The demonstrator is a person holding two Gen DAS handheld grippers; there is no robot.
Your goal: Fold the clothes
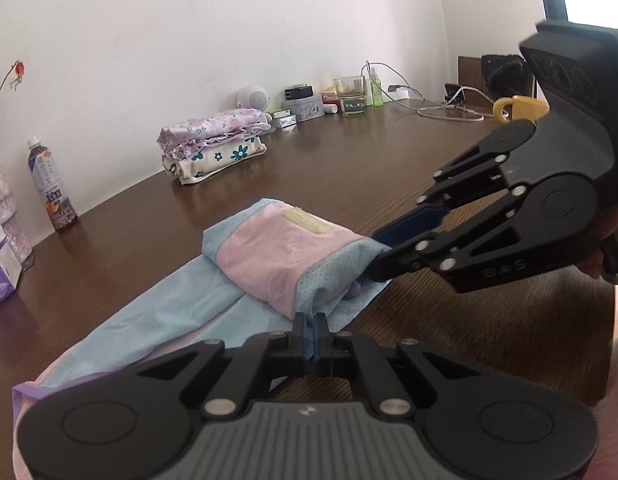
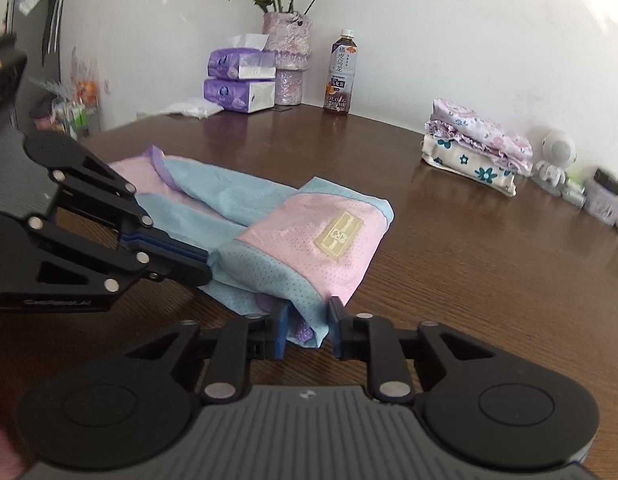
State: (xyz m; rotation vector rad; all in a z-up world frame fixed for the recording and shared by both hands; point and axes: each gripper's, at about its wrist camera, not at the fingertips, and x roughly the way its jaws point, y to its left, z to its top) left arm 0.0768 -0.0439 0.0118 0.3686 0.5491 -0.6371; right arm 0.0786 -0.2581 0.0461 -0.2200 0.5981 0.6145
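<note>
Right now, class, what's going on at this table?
A person with a gripper in each hand is folding a pink-and-blue garment on a table. The left gripper is shut on its near edge; the right gripper is open around the folded end. Already folded clothes sit stacked by the wall.

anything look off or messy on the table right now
Nothing is spilled or damaged. The pink and blue garment is only half folded, its far end trailing loose across the table, with both grippers at its near edge. The folded stack by the wall sits neat, and the bottle stands upright.
</note>
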